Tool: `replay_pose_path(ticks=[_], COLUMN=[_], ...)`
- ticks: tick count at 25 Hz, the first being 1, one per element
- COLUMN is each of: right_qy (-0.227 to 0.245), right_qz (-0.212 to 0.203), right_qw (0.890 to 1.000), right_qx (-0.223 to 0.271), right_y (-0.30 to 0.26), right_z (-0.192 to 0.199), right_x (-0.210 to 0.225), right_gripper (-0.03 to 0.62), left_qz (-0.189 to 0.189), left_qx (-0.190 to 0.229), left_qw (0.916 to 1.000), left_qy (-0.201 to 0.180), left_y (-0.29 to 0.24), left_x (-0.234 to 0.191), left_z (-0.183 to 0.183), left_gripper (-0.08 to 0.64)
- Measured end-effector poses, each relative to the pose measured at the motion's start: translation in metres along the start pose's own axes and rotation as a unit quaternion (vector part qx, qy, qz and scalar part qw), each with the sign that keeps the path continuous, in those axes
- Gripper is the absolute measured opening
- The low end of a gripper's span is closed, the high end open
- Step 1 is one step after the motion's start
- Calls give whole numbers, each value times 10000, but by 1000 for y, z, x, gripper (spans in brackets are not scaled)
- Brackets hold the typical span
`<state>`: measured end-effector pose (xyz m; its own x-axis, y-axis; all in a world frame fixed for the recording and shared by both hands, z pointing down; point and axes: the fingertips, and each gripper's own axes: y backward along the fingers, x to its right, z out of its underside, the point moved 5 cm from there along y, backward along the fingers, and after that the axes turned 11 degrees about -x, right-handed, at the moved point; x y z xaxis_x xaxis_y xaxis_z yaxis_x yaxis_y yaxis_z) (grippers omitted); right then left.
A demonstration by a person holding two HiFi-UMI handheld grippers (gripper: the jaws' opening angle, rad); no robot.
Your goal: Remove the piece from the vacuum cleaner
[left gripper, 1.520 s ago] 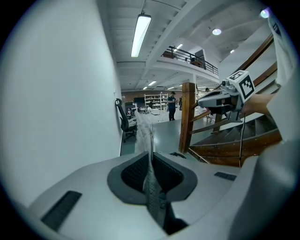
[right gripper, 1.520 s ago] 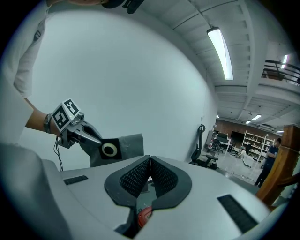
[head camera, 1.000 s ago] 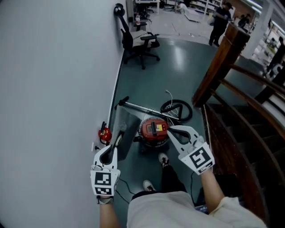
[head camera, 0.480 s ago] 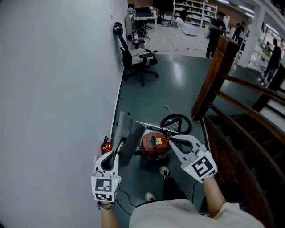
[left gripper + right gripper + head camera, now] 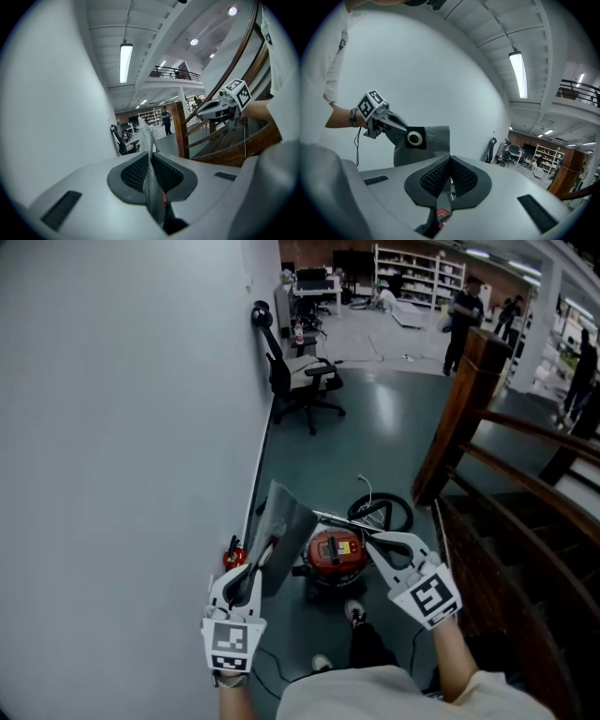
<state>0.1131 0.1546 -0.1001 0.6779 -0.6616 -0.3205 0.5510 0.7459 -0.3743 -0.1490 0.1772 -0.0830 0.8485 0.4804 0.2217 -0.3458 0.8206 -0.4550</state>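
A grey fabric dust bag [image 5: 287,532] hangs in the air in front of the wall, left of the red vacuum cleaner [image 5: 336,554] on the floor. My left gripper [image 5: 262,554] is shut on the bag's edge; in the left gripper view the cloth [image 5: 151,187] is pinched between the pads. The right gripper view shows that bag [image 5: 433,140] with its black collar and white ring [image 5: 414,138], held by the left gripper [image 5: 389,124]. My right gripper [image 5: 373,540] hovers above the vacuum, shut [image 5: 449,161] with nothing in it.
A metal tube [image 5: 330,518] and a coiled hose [image 5: 382,512] lie behind the vacuum. A red extinguisher [image 5: 232,556] stands by the wall at left. A wooden stair banister [image 5: 459,418] runs on the right. An office chair [image 5: 305,381] stands further back. My shoe [image 5: 354,612] is near the vacuum.
Both grippers have risen, the left one lifting the grey bag higher off the floor beside the vacuum. The jaws have not changed.
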Motion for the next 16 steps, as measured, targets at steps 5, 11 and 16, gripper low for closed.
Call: replay_pose_path(ticks=[5, 11, 16], right_qy=[16, 44, 32], right_qz=[3, -22, -26], right_qw=[10000, 10000, 10000], right_qx=[-20, -44, -61], right_y=[3, 5, 8], right_z=[0, 3, 4], right_x=[-2, -8, -8], right_gripper=[28, 28, 28], left_qz=[-27, -31, -35], left_qx=[24, 4, 19], left_qw=[10000, 10000, 10000], left_qy=[40, 42, 51], left_y=[5, 9, 11], left_x=[1, 6, 9], left_z=[2, 8, 7], left_gripper=[32, 32, 32])
